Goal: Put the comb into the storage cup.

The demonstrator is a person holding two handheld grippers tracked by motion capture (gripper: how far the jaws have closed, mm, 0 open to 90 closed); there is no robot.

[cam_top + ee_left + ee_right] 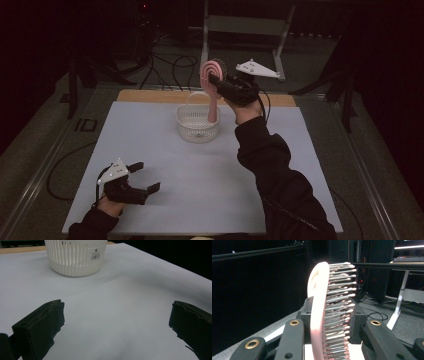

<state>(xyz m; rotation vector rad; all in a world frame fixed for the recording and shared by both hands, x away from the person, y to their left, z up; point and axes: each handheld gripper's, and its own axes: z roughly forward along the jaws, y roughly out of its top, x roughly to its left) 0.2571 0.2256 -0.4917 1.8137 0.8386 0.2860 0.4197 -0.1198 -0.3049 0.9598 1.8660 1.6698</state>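
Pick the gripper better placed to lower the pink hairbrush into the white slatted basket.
Right. The right gripper is shut on the pink bristled hairbrush, handle hanging above the white slatted plastic basket; the left gripper sits open, far away.

My left claw (141, 176) sits low near the desk's front-left corner, jaws spread wide with nothing between them. My right arm reaches forward and up, sleeve stretched out, and my right claw (216, 79) is raised high, jaws clamped tight.
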